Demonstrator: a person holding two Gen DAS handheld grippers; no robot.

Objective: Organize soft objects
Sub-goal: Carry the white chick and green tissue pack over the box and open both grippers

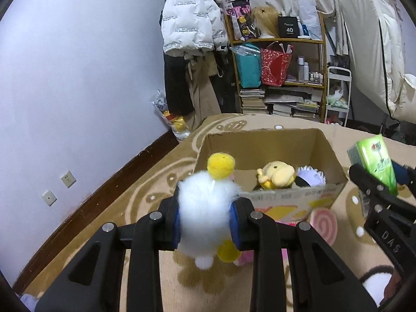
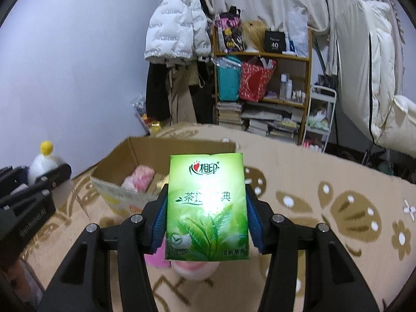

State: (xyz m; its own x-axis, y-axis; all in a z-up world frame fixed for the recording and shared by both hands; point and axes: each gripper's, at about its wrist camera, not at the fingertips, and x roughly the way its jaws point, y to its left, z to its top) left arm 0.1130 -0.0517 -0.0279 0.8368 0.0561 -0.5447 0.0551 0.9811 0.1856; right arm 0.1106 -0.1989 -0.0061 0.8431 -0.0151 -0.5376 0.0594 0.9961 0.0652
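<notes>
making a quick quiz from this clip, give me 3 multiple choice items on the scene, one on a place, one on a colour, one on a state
1. Where does the yellow plush toy lie?
A. inside the cardboard box
B. on the shelf
C. on the carpet outside the box

2. What colour is the tissue pack?
A. red
B. green
C. blue

3. What state is the left gripper in?
A. open and empty
B. shut on the tissue pack
C. shut on the white fluffy toy

Key:
1 A, it sits within the box walls beside other soft things.
2 B, its wrapper is green with tea leaves, clamped in the right gripper.
3 C, both blue pads press the toy's white body.
</notes>
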